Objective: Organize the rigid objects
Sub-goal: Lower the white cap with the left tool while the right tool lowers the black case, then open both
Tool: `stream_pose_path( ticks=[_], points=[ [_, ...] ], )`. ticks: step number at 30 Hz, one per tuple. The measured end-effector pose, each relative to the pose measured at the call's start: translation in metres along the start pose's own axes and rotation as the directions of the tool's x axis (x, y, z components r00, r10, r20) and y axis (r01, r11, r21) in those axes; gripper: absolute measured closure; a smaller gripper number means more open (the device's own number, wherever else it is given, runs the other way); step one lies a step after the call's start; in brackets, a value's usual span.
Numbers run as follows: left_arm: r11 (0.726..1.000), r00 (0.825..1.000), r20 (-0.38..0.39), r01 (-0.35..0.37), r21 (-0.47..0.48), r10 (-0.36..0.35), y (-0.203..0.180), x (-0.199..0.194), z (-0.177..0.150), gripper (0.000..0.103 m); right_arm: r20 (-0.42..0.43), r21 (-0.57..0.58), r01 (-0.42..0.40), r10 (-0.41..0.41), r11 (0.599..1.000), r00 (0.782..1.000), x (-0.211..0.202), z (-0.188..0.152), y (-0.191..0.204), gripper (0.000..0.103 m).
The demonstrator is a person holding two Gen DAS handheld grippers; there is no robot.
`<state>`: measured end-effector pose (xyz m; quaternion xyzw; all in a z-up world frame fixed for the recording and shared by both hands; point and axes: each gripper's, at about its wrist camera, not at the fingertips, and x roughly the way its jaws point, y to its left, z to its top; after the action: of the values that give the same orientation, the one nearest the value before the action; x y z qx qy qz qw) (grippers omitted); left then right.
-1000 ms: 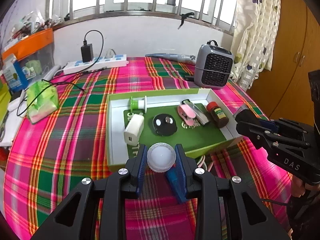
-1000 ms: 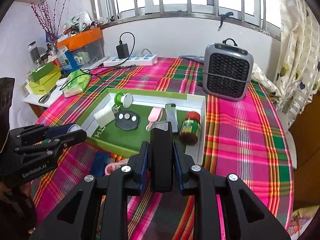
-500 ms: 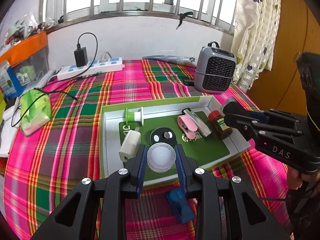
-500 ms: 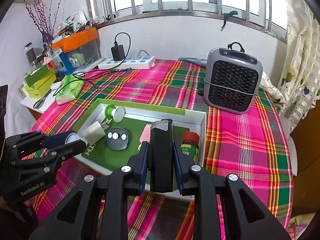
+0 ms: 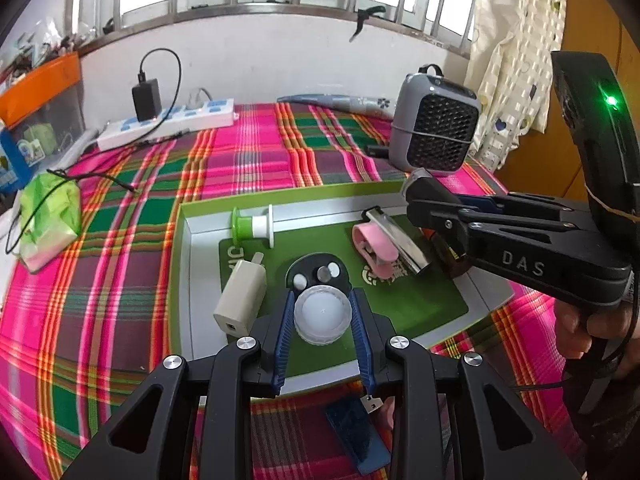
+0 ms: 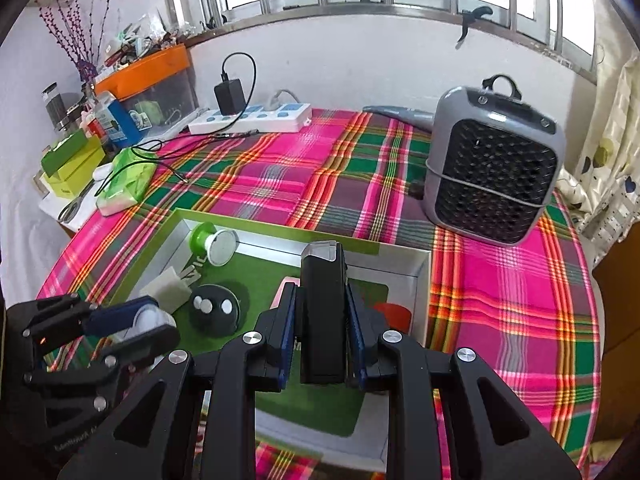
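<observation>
So we've got two grippers, one thing each: left gripper [image 5: 323, 322] clamped on one white round cap [image 5: 322, 314], right gripper [image 6: 321, 334] on one black bar [image 6: 322, 312], both above the tray [image 5: 188, 280].

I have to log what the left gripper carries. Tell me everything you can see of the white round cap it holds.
The cap is a round, translucent white, plastic-looking piece with a ribbed rim and a smooth domed middle. It sits flat face toward the camera, clamped by its rim between the blue pads of the left gripper, above the near part of the tray. Only the pads touch it.
</observation>
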<state>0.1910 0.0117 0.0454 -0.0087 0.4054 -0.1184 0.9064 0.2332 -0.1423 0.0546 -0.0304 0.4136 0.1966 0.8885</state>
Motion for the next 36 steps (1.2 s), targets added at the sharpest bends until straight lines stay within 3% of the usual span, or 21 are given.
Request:
stream_pose_path(
  ticks=[18, 36],
  points=[
    [1.000, 0.999, -0.042, -0.009, -0.014, 0.009, 0.005, 0.023, -0.001, 0.076, -0.060, 0.036, 0.027, -0.025, 0.999, 0.998, 0.033, 0.001, -0.015, 0.078],
    [0.999, 0.998, -0.068, -0.008, -0.031, 0.006, 0.009, 0.033, -0.002, 0.076, -0.058, 0.041, 0.040, -0.037, 0.998, 0.998, 0.039, 0.000, -0.015, 0.078]
  ],
)
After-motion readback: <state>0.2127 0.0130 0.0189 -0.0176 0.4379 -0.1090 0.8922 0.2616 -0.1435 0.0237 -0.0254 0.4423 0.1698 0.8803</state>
